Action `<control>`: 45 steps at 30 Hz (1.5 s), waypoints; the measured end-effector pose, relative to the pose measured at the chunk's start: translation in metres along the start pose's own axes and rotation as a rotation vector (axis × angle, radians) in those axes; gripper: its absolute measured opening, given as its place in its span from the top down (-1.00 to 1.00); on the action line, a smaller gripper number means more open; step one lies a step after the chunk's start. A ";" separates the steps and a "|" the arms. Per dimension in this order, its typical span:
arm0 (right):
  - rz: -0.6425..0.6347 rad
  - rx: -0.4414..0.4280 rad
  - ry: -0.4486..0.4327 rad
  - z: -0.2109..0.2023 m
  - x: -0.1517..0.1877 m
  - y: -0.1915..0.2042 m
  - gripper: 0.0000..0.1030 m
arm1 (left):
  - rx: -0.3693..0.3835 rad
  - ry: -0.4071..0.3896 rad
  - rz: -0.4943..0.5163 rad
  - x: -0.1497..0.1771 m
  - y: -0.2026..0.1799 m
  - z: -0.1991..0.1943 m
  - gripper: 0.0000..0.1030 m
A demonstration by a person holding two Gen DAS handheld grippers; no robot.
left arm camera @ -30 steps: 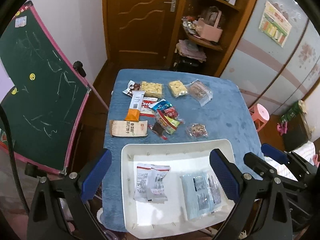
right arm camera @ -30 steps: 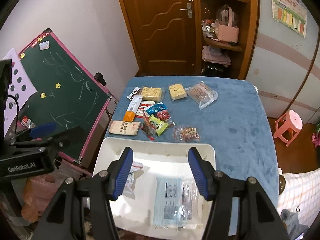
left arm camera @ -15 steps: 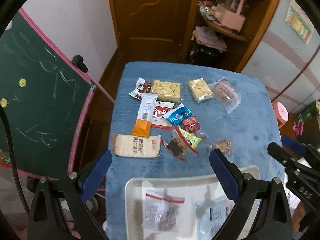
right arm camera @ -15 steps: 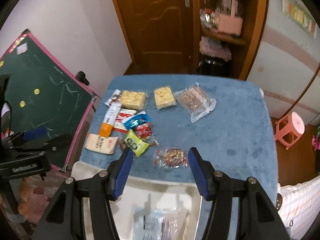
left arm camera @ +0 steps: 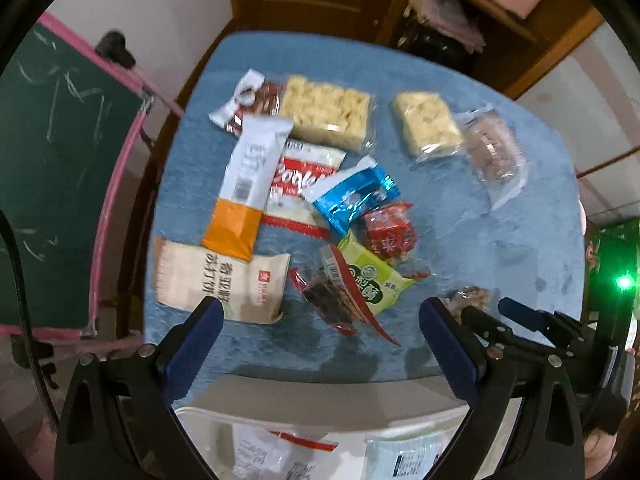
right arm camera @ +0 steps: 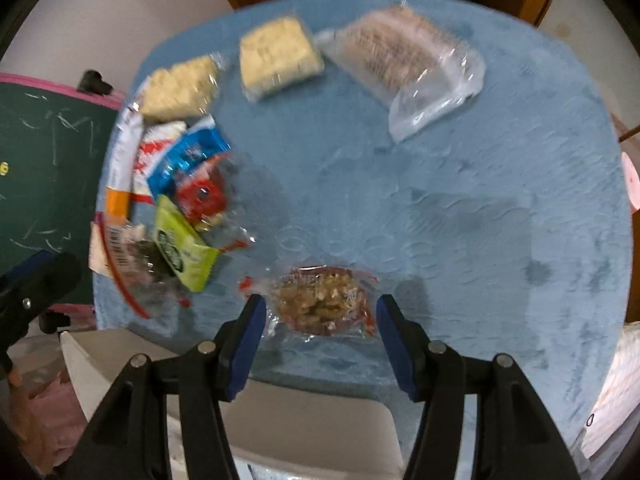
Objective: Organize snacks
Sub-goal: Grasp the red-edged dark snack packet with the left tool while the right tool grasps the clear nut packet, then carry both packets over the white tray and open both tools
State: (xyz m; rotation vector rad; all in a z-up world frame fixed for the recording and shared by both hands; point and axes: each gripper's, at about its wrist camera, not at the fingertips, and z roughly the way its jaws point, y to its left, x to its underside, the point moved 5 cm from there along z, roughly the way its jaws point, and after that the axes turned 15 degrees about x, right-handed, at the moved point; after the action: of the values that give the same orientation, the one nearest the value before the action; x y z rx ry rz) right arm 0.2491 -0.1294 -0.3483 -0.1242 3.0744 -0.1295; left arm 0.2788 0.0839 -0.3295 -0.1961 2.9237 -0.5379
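Several snack packs lie on the blue cloth table (left arm camera: pixel 460 240). My left gripper (left arm camera: pixel 320 312) is open above the near packs: a dark clear pack (left arm camera: pixel 332 300), a green pack (left arm camera: pixel 372 276) and a beige cracker bag (left arm camera: pixel 220 280). My right gripper (right arm camera: pixel 320 308) is open, its fingers (right arm camera: pixel 252 320) either side of a clear pack of nuts (right arm camera: pixel 320 300). The right gripper also shows in the left wrist view (left arm camera: pixel 516 316). The white tray (left arm camera: pixel 224 416) lies at the near edge and holds a few packs (left arm camera: pixel 280 452).
Further back lie a blue pack (left arm camera: pixel 352 196), a red pack (left arm camera: pixel 388 228), a white-orange bar (left arm camera: pixel 248 184), two pale biscuit packs (left arm camera: pixel 324 112) and a clear pink pack (right arm camera: pixel 404 56). A green chalkboard (left arm camera: pixel 52 152) stands left of the table.
Both grippers have moved forward from over the tray and down toward the snacks. The right one now straddles the nut pack. Both stay open.
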 end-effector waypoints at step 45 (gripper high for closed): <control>0.129 0.042 -0.469 -0.197 0.078 -0.006 -0.13 | 0.226 -0.269 0.246 0.080 -0.055 -0.169 0.79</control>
State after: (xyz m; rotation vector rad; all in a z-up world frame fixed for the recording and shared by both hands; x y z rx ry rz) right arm 0.1592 -0.1259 -0.1560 0.0414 2.6006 -0.1361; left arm 0.1754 0.0783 -0.1642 0.1105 2.5535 -0.7309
